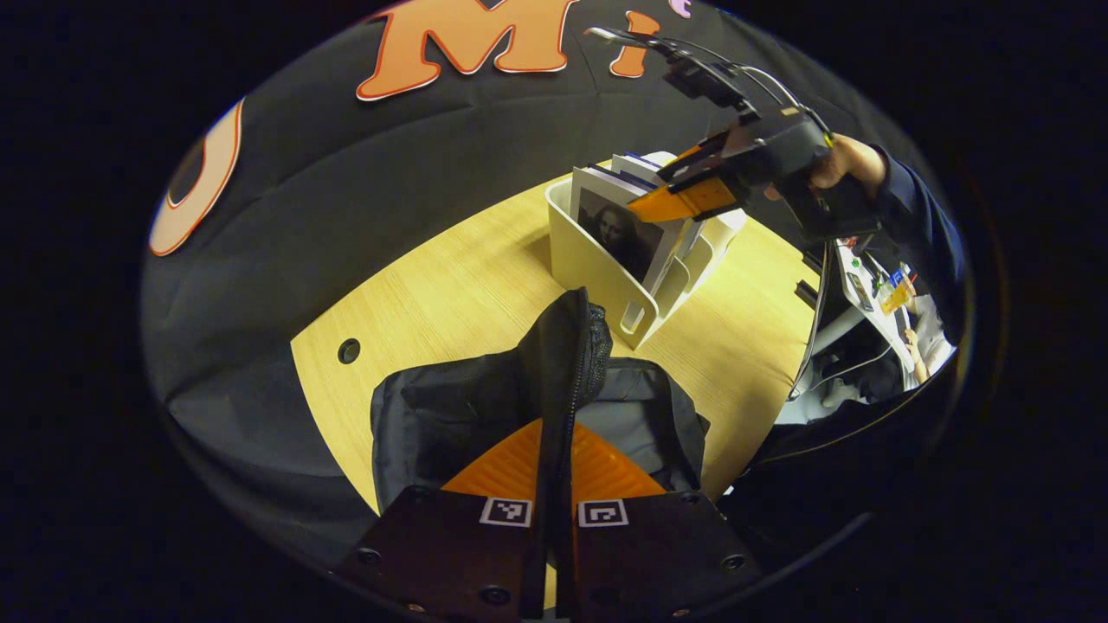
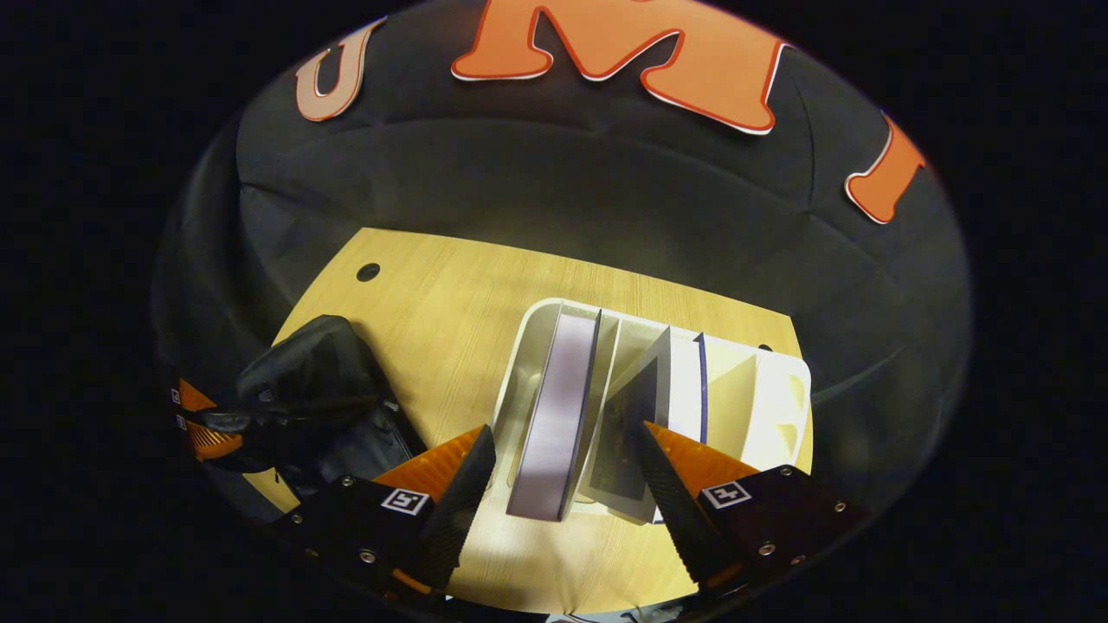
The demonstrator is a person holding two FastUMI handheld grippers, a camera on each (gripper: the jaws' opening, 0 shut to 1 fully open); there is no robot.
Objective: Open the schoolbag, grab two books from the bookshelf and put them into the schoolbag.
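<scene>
Left gripper (image 1: pixel 554 484) with jaws closed together; right gripper (image 2: pixel 563 476) held high, jaws wide apart.

- The right gripper (image 2: pixel 563 476) hangs over the white bookshelf (image 2: pixel 530 346), jaws wide apart with a standing book (image 2: pixel 554 415) between them.
- More books (image 2: pixel 666 389) crowd the next slots (gaps there are narrow).
- The schoolbag (image 1: pixel 485 407) stands near the bookshelf; bare table (image 1: pixel 433 294) lies beside both.
- The left gripper (image 1: pixel 554 484) clamps the bag's raised flap (image 1: pixel 563 363).

table (image 2: pixel 450 320): light wood, round hole (image 2: pixel 368 272) (near its far edge) | clutter (image 1: pixel 879 298): beyond booth
</scene>
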